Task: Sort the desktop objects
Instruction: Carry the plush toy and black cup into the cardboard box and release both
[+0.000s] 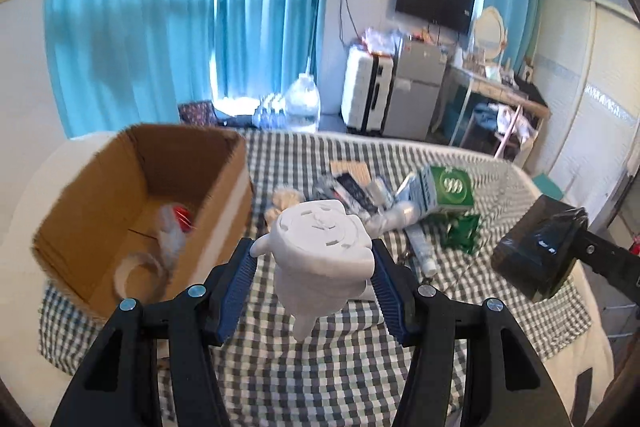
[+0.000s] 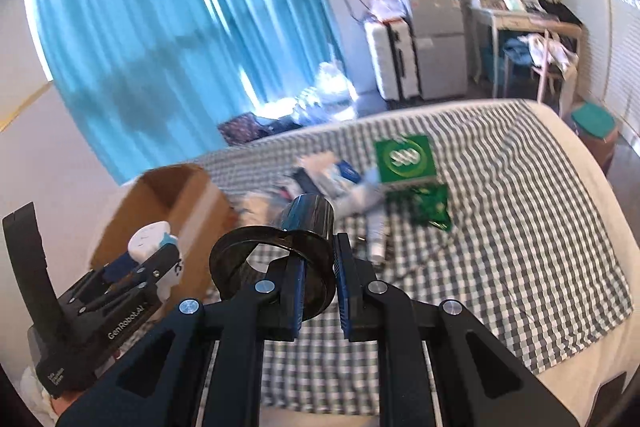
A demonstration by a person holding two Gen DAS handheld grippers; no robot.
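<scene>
On the far left sits the box (image 1: 140, 211), open-topped, and it already holds a tape roll (image 1: 138, 277) and a white-and-red item (image 1: 174, 227), so the sort looks under way, not finished.

Just right of the box, the left gripper (image 1: 314, 259) has its fingers closed on a white figurine (image 1: 320, 247), lifted clear of the checked cloth (image 1: 320, 367). The figurine hangs near the box's right wall, not yet over the opening. In the right wrist view that same gripper (image 2: 160, 253) shows low beside the box (image 2: 168, 211).

Centre now: a pile (image 1: 368, 195) still lies on the cloth, with packets, a tube (image 1: 420, 251) and other bits too blurred to name. Further right are a green carton (image 1: 448, 191) and a green packet (image 1: 462, 231). Plenty left to sort, by the look of it.

Rightmost, the right gripper (image 2: 318, 281) grips a dark tape roll (image 2: 276, 267) by its wall, held above the cloth (image 2: 500, 227), with a dark cylinder (image 2: 310, 217) just beyond it; whether the two touch cannot be told.

Room to move: the near cloth is open, and the bed's right side is bare. The box's tall near wall is the edge to clear, and the two grippers are close together on that side, so they could crowd each other at the opening.
</scene>
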